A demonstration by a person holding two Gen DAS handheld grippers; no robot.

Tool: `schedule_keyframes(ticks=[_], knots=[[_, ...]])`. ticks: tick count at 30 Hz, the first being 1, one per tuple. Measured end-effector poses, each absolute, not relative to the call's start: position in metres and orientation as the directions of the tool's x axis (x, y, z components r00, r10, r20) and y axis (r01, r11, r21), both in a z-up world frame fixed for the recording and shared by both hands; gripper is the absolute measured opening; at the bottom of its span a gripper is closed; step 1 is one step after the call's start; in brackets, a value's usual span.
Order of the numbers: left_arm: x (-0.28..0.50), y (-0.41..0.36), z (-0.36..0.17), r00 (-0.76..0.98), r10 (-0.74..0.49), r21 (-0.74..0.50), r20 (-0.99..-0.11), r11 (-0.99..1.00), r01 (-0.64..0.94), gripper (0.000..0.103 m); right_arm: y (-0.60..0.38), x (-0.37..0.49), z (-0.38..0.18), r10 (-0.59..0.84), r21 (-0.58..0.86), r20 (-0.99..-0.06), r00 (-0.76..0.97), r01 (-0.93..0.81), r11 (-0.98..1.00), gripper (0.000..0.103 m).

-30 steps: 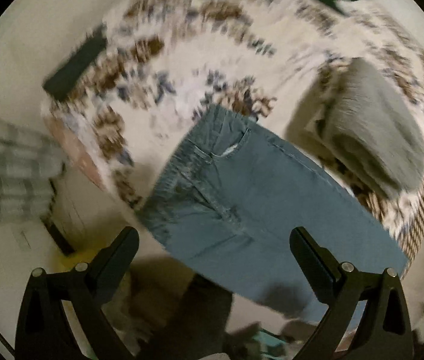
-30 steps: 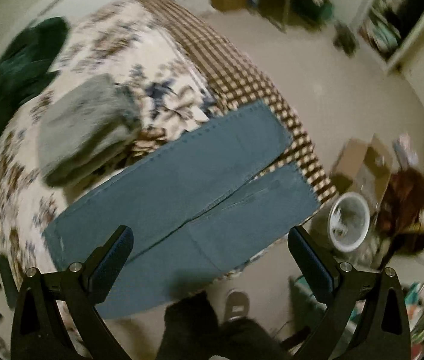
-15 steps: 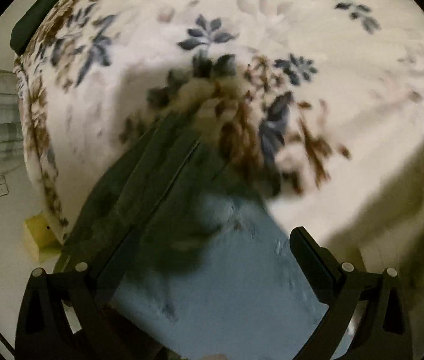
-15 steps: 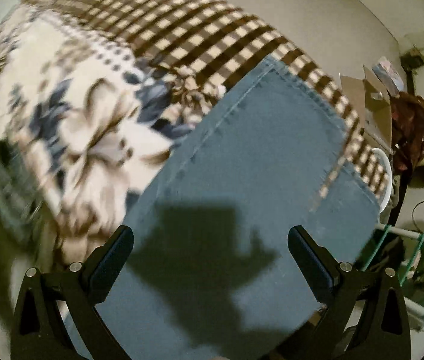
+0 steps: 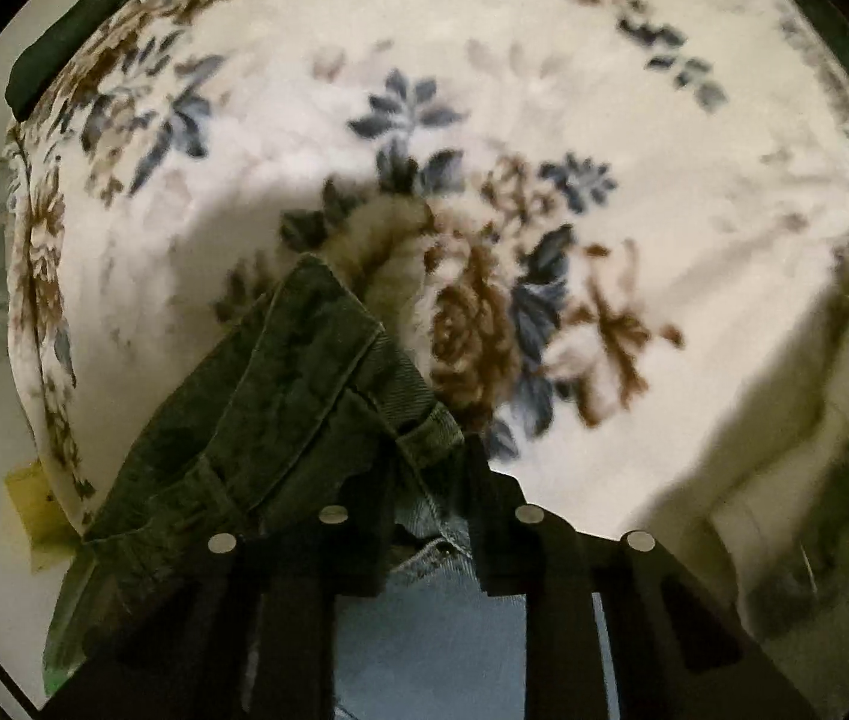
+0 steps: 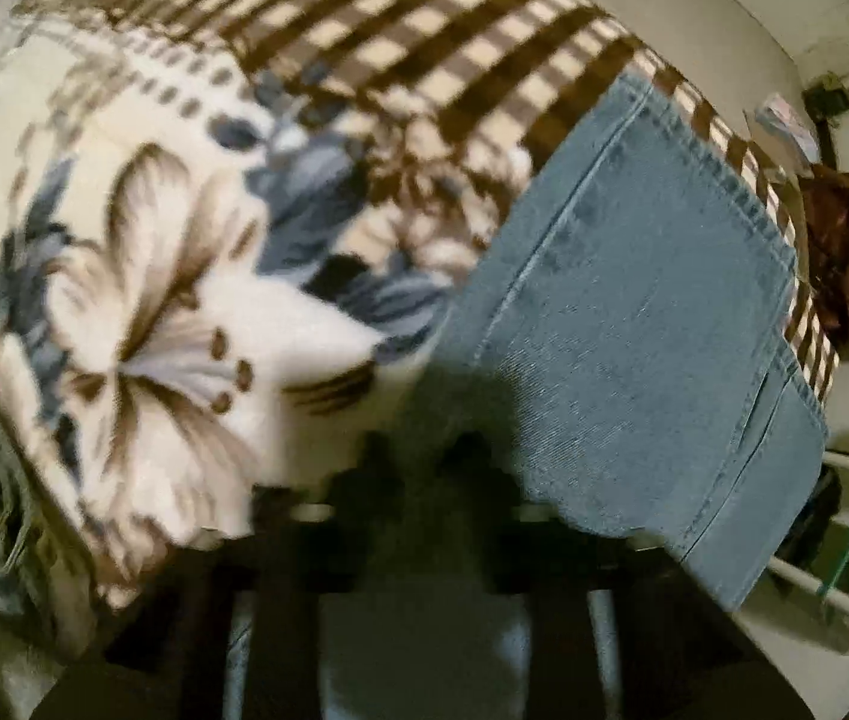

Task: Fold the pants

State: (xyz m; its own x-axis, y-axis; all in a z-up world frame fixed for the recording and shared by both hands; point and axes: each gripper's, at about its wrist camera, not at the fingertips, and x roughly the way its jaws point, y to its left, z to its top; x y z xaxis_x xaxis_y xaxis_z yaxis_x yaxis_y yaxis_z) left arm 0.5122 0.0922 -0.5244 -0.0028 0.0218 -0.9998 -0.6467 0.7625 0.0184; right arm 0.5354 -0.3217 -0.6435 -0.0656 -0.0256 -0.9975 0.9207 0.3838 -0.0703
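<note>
Blue denim pants lie on a bed with a floral blanket [image 5: 544,120]. In the left wrist view the waistband end of the pants [image 5: 280,408] is bunched and in shadow. My left gripper [image 5: 427,480] is shut on the waistband edge, fabric pinched between the fingers. In the right wrist view the leg end of the pants [image 6: 652,324] lies flat toward the bed's foot, hems at the right. My right gripper [image 6: 424,456] is shut on the long edge of the leg, where denim meets the blanket [image 6: 154,300].
The blanket has a brown checked border [image 6: 424,30] near the bed's foot. Beyond it is floor with a brown heap [image 6: 844,252] and a white rail [image 6: 832,588]. A dark object [image 5: 82,30] lies at the bed's far left edge. A yellow item [image 5: 34,504] is on the floor.
Both grippers came down onto the pants and shut: the left on the waistband, the right on the leg's edge. They were open half a second ago.
</note>
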Motion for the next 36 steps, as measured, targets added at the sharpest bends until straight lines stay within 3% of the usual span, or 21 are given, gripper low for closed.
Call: schedule_keyframes(ticks=[2, 9, 16, 20, 27, 30, 36], knots=[[0.496, 0.095, -0.506, 0.047, 0.017, -0.017, -0.999, 0.767, -0.641, 0.016, -0.321, 0.527, -0.63, -0.033, -0.044, -0.999, -0.034, 0.922, 0.385, 0.01], [0.419, 0.105, -0.439, 0.182, -0.025, -0.135, -0.983, 0.768, -0.626, 0.015, -0.303, 0.472, -0.56, -0.024, 0.087, -0.994, 0.106, 0.911, 0.403, 0.008], [0.308, 0.128, -0.433, 0.211, -0.01, -0.138, -0.977, 0.789, -0.599, 0.015, -0.301, 0.332, -0.501, 0.006, 0.203, -0.975, 0.221, 0.885, 0.418, 0.007], [0.246, 0.142, -0.482, 0.114, 0.021, -0.054, -0.993, 0.783, -0.62, 0.015, -0.288, 0.256, -0.512, 0.005, 0.174, -0.982, 0.191, 0.883, 0.435, 0.006], [0.197, 0.157, -0.585, -0.038, 0.063, 0.073, -0.997, 0.766, -0.639, 0.016, -0.277, 0.181, -0.59, 0.016, 0.086, -0.996, 0.088, 0.887, 0.454, 0.006], [0.195, 0.156, -0.59, -0.018, 0.069, 0.065, -0.997, 0.774, -0.63, 0.016, -0.282, 0.172, -0.609, -0.025, 0.041, -0.998, 0.06, 0.883, 0.468, 0.005], [0.19, 0.15, -0.56, 0.002, 0.062, 0.05, -0.998, 0.811, -0.583, 0.02, -0.301, 0.16, -0.622, 0.106, 0.065, -0.994, 0.019, 0.89, 0.452, 0.011]])
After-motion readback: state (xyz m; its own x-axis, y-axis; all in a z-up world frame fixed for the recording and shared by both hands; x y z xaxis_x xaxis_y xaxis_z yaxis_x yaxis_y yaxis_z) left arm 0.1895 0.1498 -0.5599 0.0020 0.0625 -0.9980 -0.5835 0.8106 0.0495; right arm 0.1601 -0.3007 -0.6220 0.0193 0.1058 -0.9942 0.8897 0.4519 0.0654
